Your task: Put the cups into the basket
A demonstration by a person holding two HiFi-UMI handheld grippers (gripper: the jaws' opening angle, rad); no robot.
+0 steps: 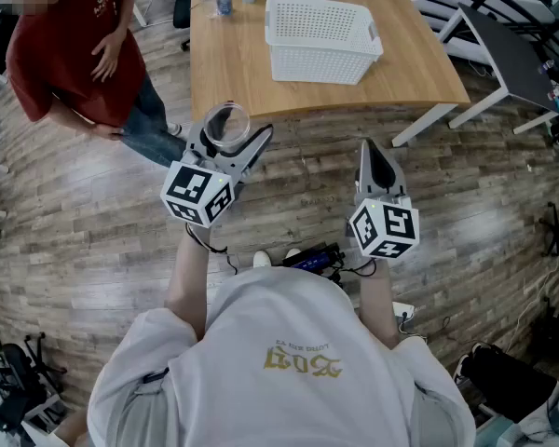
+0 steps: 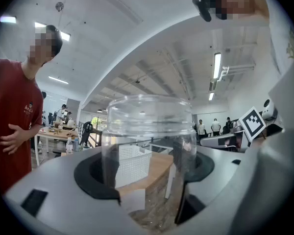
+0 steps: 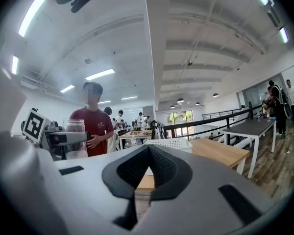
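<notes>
One clear cup (image 2: pixel 149 131) pinched in left tool (image 1: pixel 231 136); right tool (image 1: pixel 368 156) pressed together, empty; basket (image 1: pixel 317 63) on counter (image 1: pixel 233 73).

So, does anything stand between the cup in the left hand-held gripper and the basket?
Nothing visible does. The cup, in the left hand-held gripper, hangs over the floor; the table between it and the basket is bare.

a person in a red shirt (image 1: pixel 70 45) stands beside the wooden table (image 1: pixel 233 63).
</notes>
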